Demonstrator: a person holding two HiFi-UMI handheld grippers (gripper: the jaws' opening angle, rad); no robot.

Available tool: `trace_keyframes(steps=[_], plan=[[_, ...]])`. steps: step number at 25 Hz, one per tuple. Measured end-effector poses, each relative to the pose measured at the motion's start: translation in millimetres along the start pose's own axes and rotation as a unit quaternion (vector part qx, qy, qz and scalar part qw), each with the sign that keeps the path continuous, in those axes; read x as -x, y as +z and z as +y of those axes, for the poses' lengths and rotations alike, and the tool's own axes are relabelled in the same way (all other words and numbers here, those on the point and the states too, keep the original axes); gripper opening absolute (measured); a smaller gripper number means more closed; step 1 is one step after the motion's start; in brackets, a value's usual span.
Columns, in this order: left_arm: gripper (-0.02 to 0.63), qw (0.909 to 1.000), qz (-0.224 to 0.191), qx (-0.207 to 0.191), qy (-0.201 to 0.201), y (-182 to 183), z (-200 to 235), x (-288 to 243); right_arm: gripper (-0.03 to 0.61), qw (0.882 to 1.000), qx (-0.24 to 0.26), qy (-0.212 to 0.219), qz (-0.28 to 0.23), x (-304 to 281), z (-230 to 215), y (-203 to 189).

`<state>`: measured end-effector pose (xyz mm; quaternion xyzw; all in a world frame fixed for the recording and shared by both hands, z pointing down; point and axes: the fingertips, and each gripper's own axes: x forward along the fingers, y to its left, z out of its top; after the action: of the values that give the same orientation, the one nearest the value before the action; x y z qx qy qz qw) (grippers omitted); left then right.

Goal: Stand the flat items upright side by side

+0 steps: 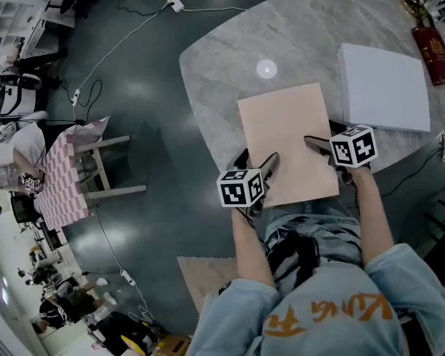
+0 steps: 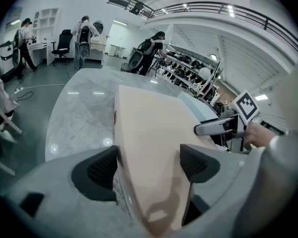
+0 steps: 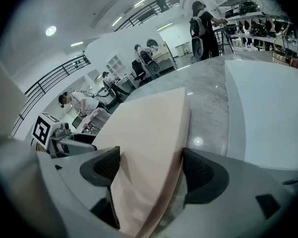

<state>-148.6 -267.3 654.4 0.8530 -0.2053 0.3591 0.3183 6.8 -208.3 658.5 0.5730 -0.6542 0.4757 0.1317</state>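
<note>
A pale pink flat item (image 1: pixel 285 143) lies flat on the marble table (image 1: pixel 282 43), its near edge at the table's rim. My left gripper (image 1: pixel 256 162) straddles its near left corner and my right gripper (image 1: pixel 320 150) its near right corner. In the left gripper view the pink item (image 2: pixel 149 128) runs between the wide jaws of the left gripper (image 2: pixel 149 165), which is open. In the right gripper view the pink item (image 3: pixel 149 128) lies likewise between the jaws of the open right gripper (image 3: pixel 151 170). A white flat item (image 1: pixel 382 87) lies flat to the right.
A red object (image 1: pixel 430 50) lies at the table's far right edge. On the floor to the left stands a stool with a checked cloth (image 1: pixel 67 176), with cables around it. A beige sheet (image 1: pixel 208 273) lies on the floor by the person's legs. People work in the background.
</note>
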Motion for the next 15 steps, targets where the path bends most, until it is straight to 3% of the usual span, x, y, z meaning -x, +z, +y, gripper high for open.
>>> trace_keyframes(steps=[6, 15], plan=[[0.405, 0.9998, -0.018, -0.009, 0.009, 2.8, -6.2, 6.3, 0.390, 1.000, 0.017, -0.004, -0.003, 8.1, 4.6, 4.3], [0.403, 0.9969, -0.069, -0.028, 0.025, 18.1, -18.4, 24.4, 0.385, 0.996, 0.076, -0.004, -0.048, 30.9, 17.8, 29.2]])
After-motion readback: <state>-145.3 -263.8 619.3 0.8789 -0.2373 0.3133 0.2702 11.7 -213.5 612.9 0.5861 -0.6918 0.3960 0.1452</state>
